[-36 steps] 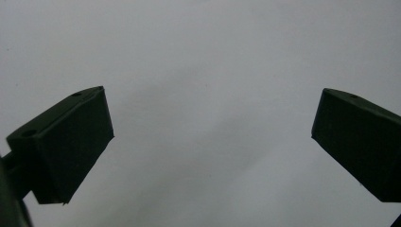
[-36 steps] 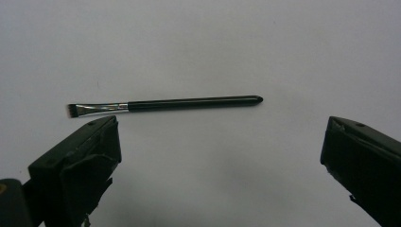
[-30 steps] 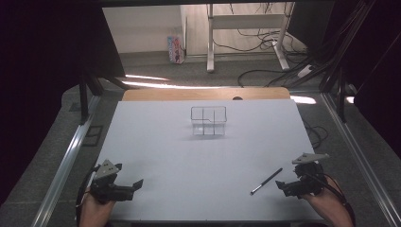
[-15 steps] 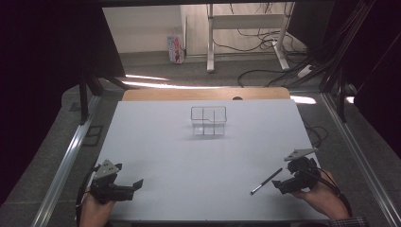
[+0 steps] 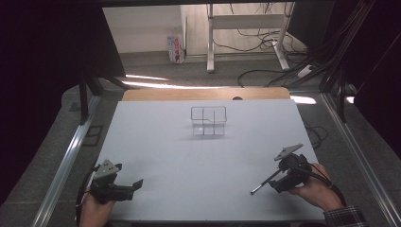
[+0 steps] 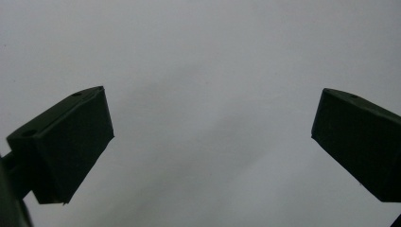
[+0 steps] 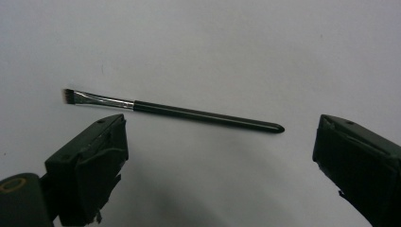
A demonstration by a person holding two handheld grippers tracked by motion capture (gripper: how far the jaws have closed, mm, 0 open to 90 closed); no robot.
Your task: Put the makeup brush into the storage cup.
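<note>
A thin black makeup brush with a silver ferrule lies on the white table near its front right. In the right gripper view the brush lies crosswise just beyond the jaw tips, bristles to the left. My right gripper is open and hovers low at the brush's handle end, holding nothing. My left gripper rests at the front left, open, with bare table between its jaws. A small clear compartmented box stands upright toward the back middle of the table.
The white table has a wooden strip along its far edge. Metal rails run along both sides. Beyond the table are cables, a desk frame and a small carton on the floor.
My right gripper has moved left and slightly forward, up to the brush's handle end. The left gripper and the brush have stayed where they were.
</note>
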